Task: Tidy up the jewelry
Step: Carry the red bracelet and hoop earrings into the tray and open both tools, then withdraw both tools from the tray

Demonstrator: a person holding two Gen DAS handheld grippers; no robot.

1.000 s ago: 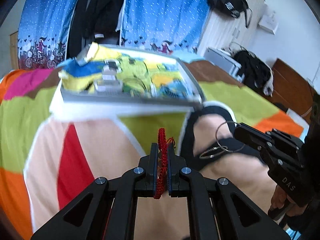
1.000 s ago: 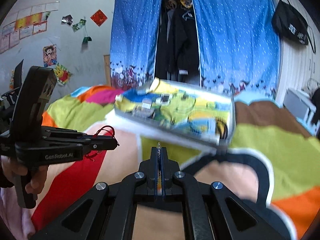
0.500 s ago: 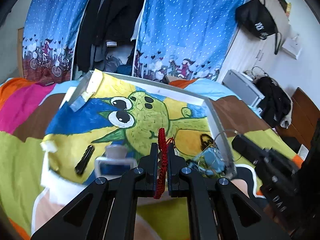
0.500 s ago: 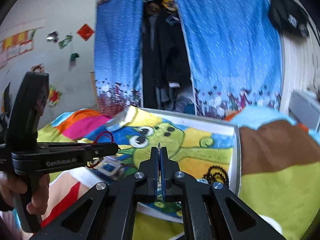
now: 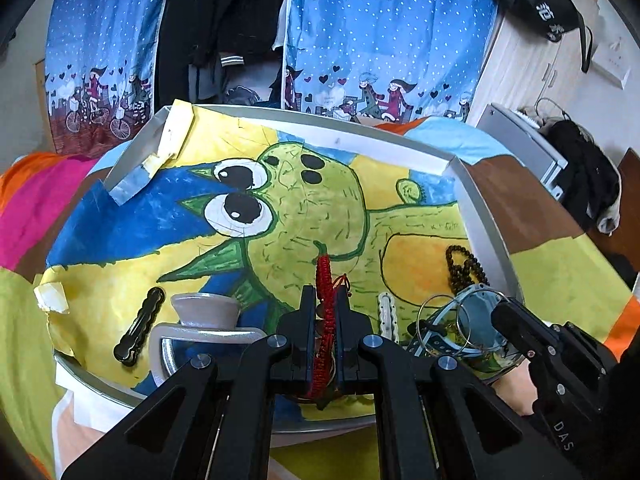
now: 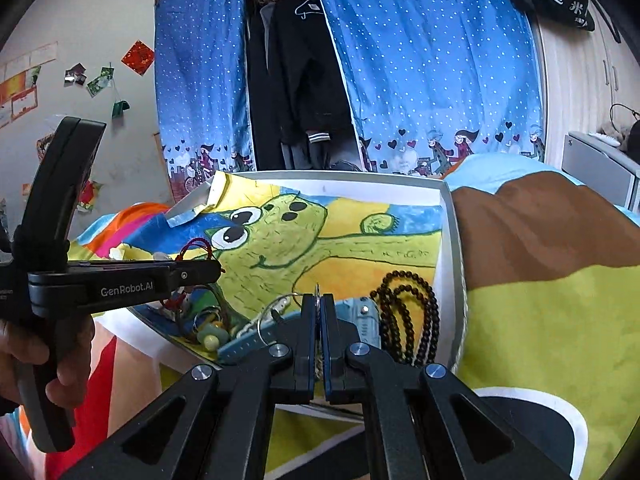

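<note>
Red braided bracelet (image 5: 324,320), upright, knotted.

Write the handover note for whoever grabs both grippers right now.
Left gripper: shut on the red braided cord bracelet, above the near edge of the shallow white tray.
Right gripper: shut on a thin silver wire bangle, over the tray's near right corner.
Already in the tray: dark beaded bracelet, black hair clip, blue watch.
Left: set down both held pieces.

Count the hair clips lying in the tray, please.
2: a black hair clip near the left edge, and a white hair clip just right of the left gripper. More may hide behind the grippers.
</note>
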